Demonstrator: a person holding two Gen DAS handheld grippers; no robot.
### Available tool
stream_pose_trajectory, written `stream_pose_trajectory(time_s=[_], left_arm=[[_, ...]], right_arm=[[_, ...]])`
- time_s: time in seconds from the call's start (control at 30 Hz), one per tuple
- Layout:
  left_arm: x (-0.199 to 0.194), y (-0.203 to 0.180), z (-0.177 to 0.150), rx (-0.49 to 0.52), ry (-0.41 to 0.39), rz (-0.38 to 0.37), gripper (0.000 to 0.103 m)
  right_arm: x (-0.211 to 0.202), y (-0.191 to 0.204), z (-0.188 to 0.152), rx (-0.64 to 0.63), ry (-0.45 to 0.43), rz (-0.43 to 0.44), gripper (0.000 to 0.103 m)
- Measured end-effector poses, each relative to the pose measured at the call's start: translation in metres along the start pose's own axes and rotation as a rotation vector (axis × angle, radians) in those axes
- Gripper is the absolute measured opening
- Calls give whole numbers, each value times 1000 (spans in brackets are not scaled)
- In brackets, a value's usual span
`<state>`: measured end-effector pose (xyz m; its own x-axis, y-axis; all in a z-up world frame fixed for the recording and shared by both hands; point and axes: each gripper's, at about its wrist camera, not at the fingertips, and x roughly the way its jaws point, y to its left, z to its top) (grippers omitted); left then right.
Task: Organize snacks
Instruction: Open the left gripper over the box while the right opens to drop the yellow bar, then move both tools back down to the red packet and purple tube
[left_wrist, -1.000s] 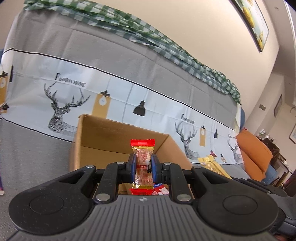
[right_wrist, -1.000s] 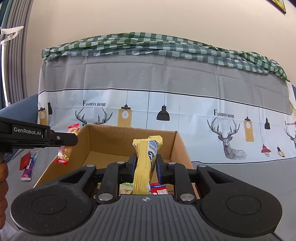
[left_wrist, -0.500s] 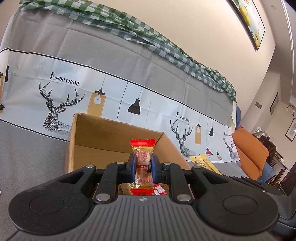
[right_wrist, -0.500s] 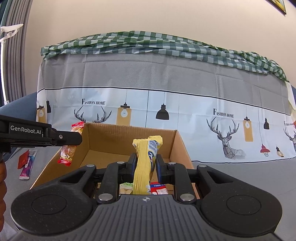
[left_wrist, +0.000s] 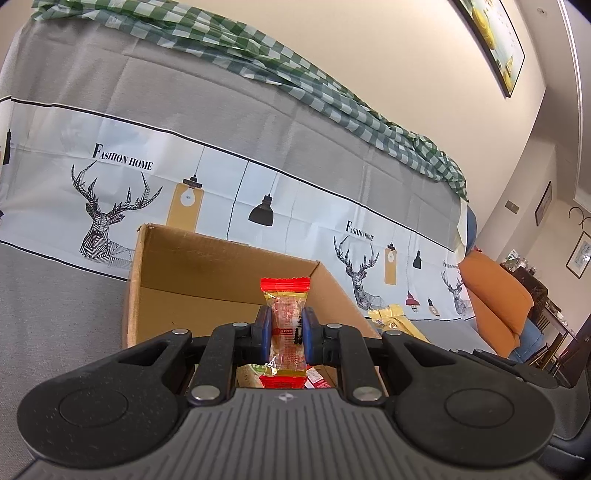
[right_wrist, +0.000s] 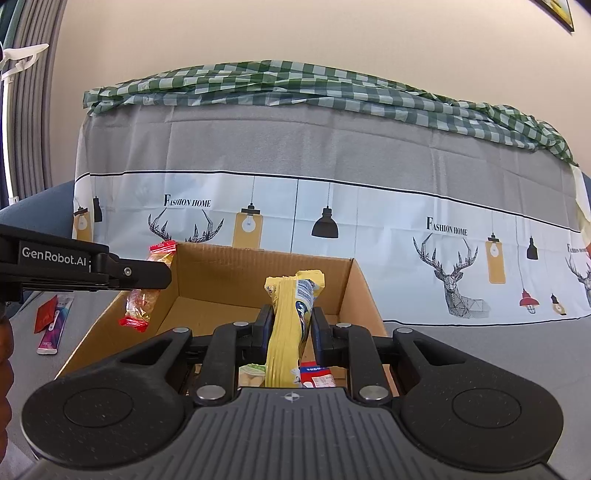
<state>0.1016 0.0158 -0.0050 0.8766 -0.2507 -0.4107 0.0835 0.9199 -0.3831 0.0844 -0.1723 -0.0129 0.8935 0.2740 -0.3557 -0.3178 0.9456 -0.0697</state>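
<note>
An open cardboard box (left_wrist: 207, 266) stands on the grey sofa seat; it also shows in the right wrist view (right_wrist: 221, 273). My left gripper (left_wrist: 286, 332) is shut on a red-ended clear snack packet (left_wrist: 285, 314), held upright over the box's near edge. In the right wrist view that packet (right_wrist: 142, 299) hangs over the box's left wall. My right gripper (right_wrist: 291, 328) is shut on a yellow snack bag (right_wrist: 291, 321), upright above the box. Several snacks (right_wrist: 314, 378) lie on the box floor. The yellow bag shows in the left wrist view (left_wrist: 395, 325).
A sofa cover with deer print (right_wrist: 369, 236) and a green checked cloth (right_wrist: 295, 85) hang on the backrest. A purple packet and a red one (right_wrist: 53, 321) lie on the seat left of the box. An orange cushion (left_wrist: 495, 291) sits far right.
My left gripper has moved with the red packet closer over the box's left wall. My right gripper holds about the same place.
</note>
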Motion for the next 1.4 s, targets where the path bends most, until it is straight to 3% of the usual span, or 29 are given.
stream_pose_trajectory(time_s=[0.63, 0.77, 0.83, 0.87, 0.9, 1.0, 1.17, 1.3, 1.4], left_arm=[[-1, -2, 0, 3, -1, -10, 18], [1, -5, 0, 6, 16, -46, 18], [0, -6, 0, 13, 10, -46, 38], [-2, -6, 0, 9, 3, -48, 40], [-2, -4, 1, 2, -1, -48, 40], [-3, 0, 3, -17, -2, -43, 40], [-11, 4, 7, -12, -20, -33, 40], [-35, 14, 14, 4, -103, 24, 39], [-58, 30, 22, -1, -148, 76, 31]], right_arm=[[2, 0, -2, -7, -1, 1, 22], [3, 0, -3, -8, 7, -7, 22], [5, 0, -3, -8, 14, -23, 27], [5, -1, -3, -7, 12, -27, 34], [4, -1, -3, -3, 9, -30, 41], [4, -2, -3, 3, 6, -34, 47], [6, 5, -1, 14, 6, -28, 48], [7, 17, 3, 27, 5, -11, 49], [7, 31, 6, 55, 5, 12, 49]])
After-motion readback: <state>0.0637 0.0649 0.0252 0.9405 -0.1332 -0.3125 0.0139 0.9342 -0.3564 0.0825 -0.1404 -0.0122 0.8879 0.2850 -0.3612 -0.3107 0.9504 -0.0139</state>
